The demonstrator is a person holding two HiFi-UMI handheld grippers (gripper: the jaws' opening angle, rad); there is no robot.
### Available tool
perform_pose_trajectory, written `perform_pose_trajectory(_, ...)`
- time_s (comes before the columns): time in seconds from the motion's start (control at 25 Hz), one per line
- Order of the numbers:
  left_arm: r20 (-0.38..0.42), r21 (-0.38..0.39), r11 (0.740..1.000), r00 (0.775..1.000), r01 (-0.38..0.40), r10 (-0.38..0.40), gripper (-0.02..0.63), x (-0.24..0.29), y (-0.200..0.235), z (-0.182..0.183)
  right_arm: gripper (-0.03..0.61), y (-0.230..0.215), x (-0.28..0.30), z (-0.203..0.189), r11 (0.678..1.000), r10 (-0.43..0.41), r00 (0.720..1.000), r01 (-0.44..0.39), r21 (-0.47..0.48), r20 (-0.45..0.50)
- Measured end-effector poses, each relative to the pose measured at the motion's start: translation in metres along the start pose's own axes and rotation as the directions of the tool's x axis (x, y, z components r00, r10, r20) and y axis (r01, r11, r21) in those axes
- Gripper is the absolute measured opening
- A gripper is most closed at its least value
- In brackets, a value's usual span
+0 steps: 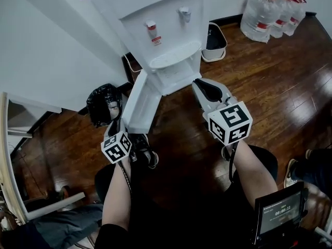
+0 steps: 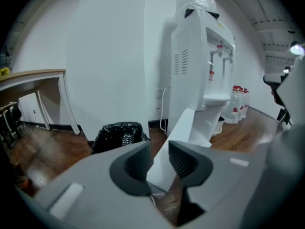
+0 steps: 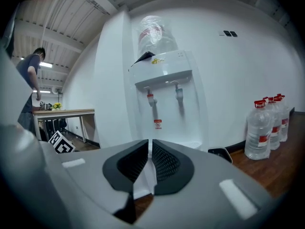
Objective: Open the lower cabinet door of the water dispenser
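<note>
The white water dispenser point(image 1: 166, 30) stands against the wall, its lower cabinet door point(image 1: 141, 102) swung out to the left. My left gripper point(image 1: 118, 121) is at the door's free edge and is open. In the left gripper view the door point(image 2: 178, 142) shows in the gap of the left gripper point(image 2: 159, 159), and the pads are not pressing on it. My right gripper point(image 1: 201, 83) is shut and empty, just in front of the dispenser's base. In the right gripper view the right gripper point(image 3: 150, 151) points at the dispenser point(image 3: 164, 94) and its two taps.
A bin with a black bag point(image 1: 104, 104) sits left of the door, close to my left gripper. A white basket point(image 1: 213, 43) and several water bottles point(image 1: 272, 12) stand to the right. A desk point(image 2: 33, 75) is at far left. A person point(image 3: 31, 70) stands beyond it.
</note>
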State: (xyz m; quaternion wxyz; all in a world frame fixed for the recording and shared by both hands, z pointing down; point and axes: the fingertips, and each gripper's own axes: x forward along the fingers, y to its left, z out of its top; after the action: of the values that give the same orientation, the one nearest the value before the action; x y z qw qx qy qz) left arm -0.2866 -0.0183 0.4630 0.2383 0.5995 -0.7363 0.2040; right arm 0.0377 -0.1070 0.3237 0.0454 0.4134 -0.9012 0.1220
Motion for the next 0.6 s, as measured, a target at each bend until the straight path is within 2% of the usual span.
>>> perform_pose_trajectory(0.2,-0.009,0.063,0.998,1.0,0.013,-0.012,0.149,0.007,-0.007,-0.003,0.026,0.009,0.002,0.002,0.999,0.03,1.0,-0.029,-0.016,0.008)
perform_pose_trajectory(0.4,-0.01,0.05,0.999,1.0,0.01,-0.01,0.147,0.012,-0.005,-0.005,0.021,0.013,0.002,0.008,0.999,0.046,0.998,-0.045,-0.029,0.039)
perform_pose_trajectory(0.6,0.009,0.071,0.997,1.0,0.028,-0.029,0.149,0.01,-0.013,-0.001,0.021,0.01,0.002,0.009,1.0,0.019,0.999,-0.018,-0.014,0.049)
